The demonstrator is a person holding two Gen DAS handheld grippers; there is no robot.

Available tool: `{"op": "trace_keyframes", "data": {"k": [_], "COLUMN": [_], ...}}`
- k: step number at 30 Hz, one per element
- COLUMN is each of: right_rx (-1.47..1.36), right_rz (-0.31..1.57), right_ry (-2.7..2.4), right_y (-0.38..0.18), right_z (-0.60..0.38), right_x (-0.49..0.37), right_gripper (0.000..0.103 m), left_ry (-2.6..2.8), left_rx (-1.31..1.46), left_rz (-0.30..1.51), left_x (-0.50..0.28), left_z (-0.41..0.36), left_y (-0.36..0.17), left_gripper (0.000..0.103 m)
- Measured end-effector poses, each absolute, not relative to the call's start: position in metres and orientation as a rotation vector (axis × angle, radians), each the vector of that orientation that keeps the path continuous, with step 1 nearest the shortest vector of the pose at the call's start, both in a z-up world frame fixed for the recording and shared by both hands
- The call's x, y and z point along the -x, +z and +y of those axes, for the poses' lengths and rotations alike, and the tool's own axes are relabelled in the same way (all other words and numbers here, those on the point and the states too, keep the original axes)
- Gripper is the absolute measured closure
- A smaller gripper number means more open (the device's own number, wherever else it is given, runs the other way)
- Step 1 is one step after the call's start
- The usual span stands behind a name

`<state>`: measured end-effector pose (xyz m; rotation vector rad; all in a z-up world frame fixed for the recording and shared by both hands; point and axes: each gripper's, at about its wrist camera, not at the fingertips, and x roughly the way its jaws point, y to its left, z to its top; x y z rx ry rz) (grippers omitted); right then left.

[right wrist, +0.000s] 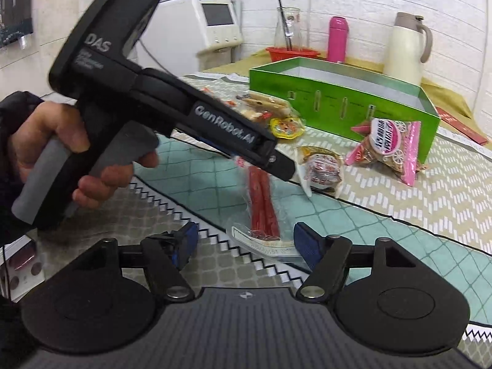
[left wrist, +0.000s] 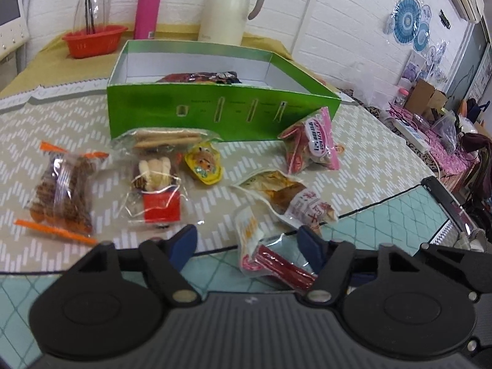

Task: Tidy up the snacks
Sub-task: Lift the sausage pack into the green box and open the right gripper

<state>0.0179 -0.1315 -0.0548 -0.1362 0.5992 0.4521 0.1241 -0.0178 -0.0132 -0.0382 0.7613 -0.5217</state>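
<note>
A green box [left wrist: 221, 113] stands open on the table with one dark snack pack [left wrist: 200, 77] inside. Several wrapped snacks lie in front of it: a brown cookie pack [left wrist: 63, 193], a red-and-cream pack [left wrist: 160, 190], a yellow pack [left wrist: 203, 163], a pink pack [left wrist: 310, 143], a brown meat pack [left wrist: 292, 196]. A clear pack of red sticks [left wrist: 276, 261] lies between my left gripper's [left wrist: 247, 246] open fingers. In the right wrist view the same red sticks [right wrist: 261, 206] lie just ahead of my open right gripper [right wrist: 243, 243], with the left gripper body [right wrist: 172, 104] above them.
A red basket [left wrist: 93, 40], glass carafe [left wrist: 92, 3], pink bottle [left wrist: 147, 9] and cream thermos jug [left wrist: 227, 9] stand behind the box. A black object [left wrist: 446, 206] lies at the table's right edge. A white appliance [right wrist: 212, 24] stands at the back left.
</note>
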Motion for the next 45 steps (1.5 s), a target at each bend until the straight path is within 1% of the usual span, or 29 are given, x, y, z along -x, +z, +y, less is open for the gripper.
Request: {"op": "trace_keyframes", "data": {"k": [1,2,3,4,5,6,7,9,16,22,25,33,42,43,44,45], "right_rx": [0.139,0.150,0.167,0.162,0.155,0.163,0.176,0.183,0.187,0.191,0.170,0.155,0.153,0.155,0.155,0.150], "right_rz": [0.592,0.579,0.565,0.572,0.572,0.563,0.548,0.524,0.406,0.302,0.291,0.305,0.369,0.372,0.375,0.382], "right_ry": [0.441,0.425,0.414,0.420,0.425,0.431,0.437,0.448,0.433,0.407,0.400,0.420,0.413,0.404,0.400,0.404], "right_y": [-0.056,-0.056,-0.055,-0.054,-0.052,-0.051,-0.049,-0.042,-0.011,0.014,0.020,0.017,0.003,0.001,0.000,-0.001], "right_z": [-0.132,-0.133,-0.132,-0.134,-0.136,-0.136,-0.136,-0.136,-0.142,-0.146,-0.146,-0.132,-0.119,-0.118,-0.119,-0.120], "right_x": [-0.019,-0.019,-0.020,-0.021,-0.020,-0.018,-0.015,-0.010,-0.022,-0.059,-0.086,-0.148,-0.196,-0.199,-0.202,-0.204], "right_gripper": [0.001,0.043,0.055,0.057,0.061,0.067,0.071,0.086,0.085,0.085,0.085,0.085,0.084,0.082,0.070,0.048], "left_ry": [-0.528,-0.542,-0.544,-0.541,-0.537,-0.535,-0.542,-0.553,-0.548,-0.511,-0.474,-0.394,-0.352,-0.362,-0.370,-0.372], "left_rx": [0.026,0.040,0.047,0.040,0.039,0.047,0.071,0.102,0.095,0.102,0.094,0.136,0.147,0.171,0.188,0.204], "left_rz": [0.759,0.769,0.765,0.756,0.744,0.737,0.734,0.727,0.603,0.488,0.473,0.498,0.552,0.559,0.565,0.567], "left_x": [-0.124,-0.124,-0.122,-0.119,-0.116,-0.115,-0.114,-0.114,-0.122,-0.157,-0.180,-0.243,-0.286,-0.289,-0.291,-0.291], "left_z": [-0.019,-0.017,-0.016,-0.016,-0.014,-0.012,-0.009,-0.005,-0.008,-0.012,-0.014,0.000,0.013,0.016,0.018,0.020], "left_y": [-0.013,-0.013,-0.011,-0.009,-0.006,-0.003,0.001,0.009,0.054,0.088,0.095,0.089,0.067,0.064,0.062,0.060], "left_gripper": [0.076,0.085,0.087,0.091,0.098,0.099,0.099,0.099,0.099,0.099,0.099,0.099,0.099,0.093,0.065,0.038]}}
